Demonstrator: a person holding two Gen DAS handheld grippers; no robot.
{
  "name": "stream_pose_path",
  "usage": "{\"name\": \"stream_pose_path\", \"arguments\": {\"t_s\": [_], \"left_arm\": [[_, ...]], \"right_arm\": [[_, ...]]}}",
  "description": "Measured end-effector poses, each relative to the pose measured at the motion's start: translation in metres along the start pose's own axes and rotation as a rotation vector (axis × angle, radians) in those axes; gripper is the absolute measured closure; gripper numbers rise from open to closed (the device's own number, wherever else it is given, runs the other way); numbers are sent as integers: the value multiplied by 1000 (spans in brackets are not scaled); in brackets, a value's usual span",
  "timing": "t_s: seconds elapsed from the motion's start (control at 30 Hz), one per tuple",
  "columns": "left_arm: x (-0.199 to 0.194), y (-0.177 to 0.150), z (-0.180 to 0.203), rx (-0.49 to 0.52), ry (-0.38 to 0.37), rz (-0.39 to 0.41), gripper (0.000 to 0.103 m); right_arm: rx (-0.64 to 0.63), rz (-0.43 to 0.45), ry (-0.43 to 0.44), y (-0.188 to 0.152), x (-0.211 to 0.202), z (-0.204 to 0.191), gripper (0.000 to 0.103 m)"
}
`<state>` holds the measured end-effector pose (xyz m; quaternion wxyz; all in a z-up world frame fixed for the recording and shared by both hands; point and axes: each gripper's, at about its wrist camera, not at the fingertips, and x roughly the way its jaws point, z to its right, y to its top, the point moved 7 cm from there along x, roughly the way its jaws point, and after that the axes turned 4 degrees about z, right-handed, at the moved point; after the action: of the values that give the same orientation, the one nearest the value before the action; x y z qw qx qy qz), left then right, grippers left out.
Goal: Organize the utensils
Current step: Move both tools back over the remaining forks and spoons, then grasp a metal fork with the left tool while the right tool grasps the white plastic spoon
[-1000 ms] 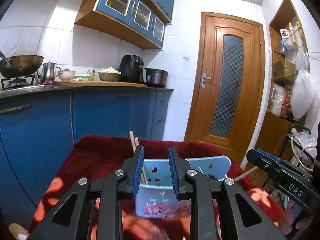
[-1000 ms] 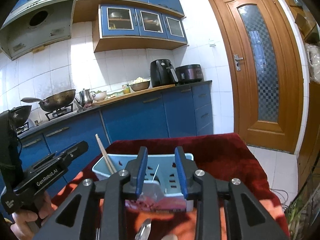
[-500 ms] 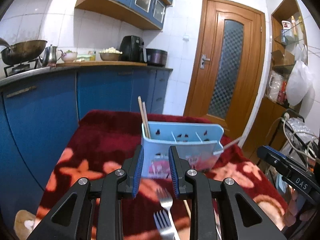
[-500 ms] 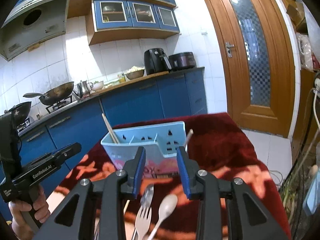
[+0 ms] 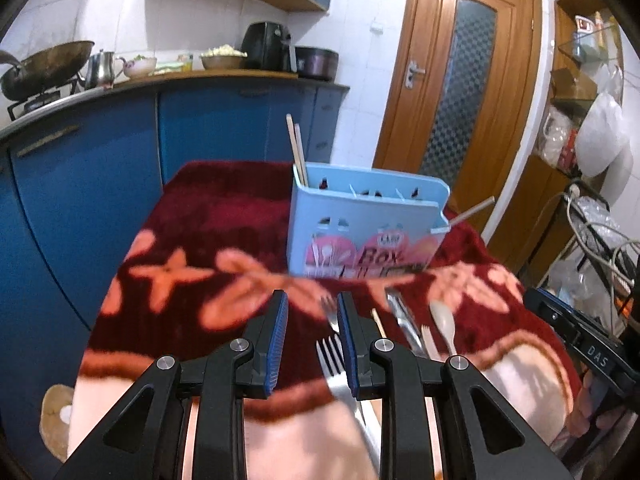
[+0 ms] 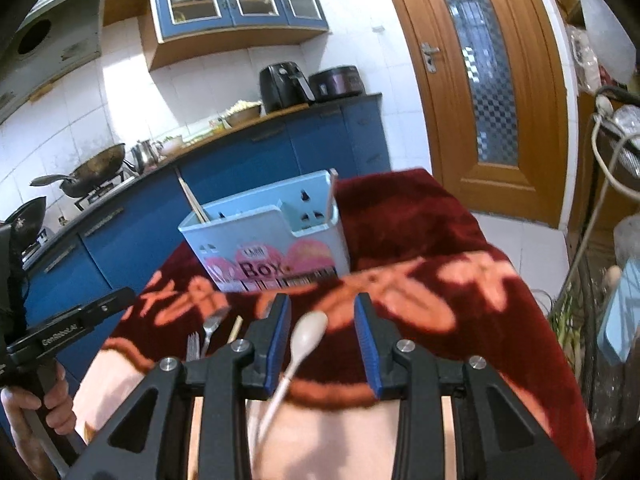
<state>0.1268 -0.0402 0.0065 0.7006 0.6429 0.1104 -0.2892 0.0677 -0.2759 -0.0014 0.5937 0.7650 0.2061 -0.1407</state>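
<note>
While both grippers hang over the near end of a red flowered blanket (image 5: pixel 192 216), a pale blue plastic utensil box (image 5: pixel 362 232) stands upright further back on it, its pink label reading "Box". Thin dividers split the box into compartments. Two wooden chopsticks (image 5: pixel 296 148) lean in its left end compartment, and one more stick (image 6: pixel 330 196) pokes out of the small side pocket at its right end; what lies deeper inside cannot be told.

The loose utensils lie in front of the box on the blanket: a metal fork (image 5: pixel 334 360), a second fork (image 5: pixel 329 308) just behind it, a chopstick (image 5: pixel 378 322), metal tongs (image 5: pixel 404 320) and a pale plastic spoon (image 6: pixel 308 332).

The left gripper (image 5: pixel 313 336) has its jaws partly apart and grips nothing; the near fork lies below, by its right finger. The right gripper (image 6: pixel 322 330) also stands partly open, empty, the spoon's bowl showing between its fingers without either pad touching it.
</note>
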Motion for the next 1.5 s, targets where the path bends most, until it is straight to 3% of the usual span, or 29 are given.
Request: {"name": "stream_pose_path", "arguments": {"t_s": [0.43, 0.83, 1.27, 1.4, 1.5], "left_arm": [[27, -39, 15, 30, -34, -193, 77], [49, -71, 19, -32, -74, -371, 78], [44, -76, 19, -79, -125, -440, 78], [44, -77, 14, -98, -123, -445, 90], [44, -77, 12, -129, -127, -452, 90]], "right_arm": [[32, -89, -1, -32, 2, 18, 67], [54, -109, 1, -40, 3, 30, 66], [65, -109, 7, -43, 3, 34, 66], [65, -108, 9, -43, 2, 34, 66], [62, -108, 9, -43, 1, 34, 66]]}}
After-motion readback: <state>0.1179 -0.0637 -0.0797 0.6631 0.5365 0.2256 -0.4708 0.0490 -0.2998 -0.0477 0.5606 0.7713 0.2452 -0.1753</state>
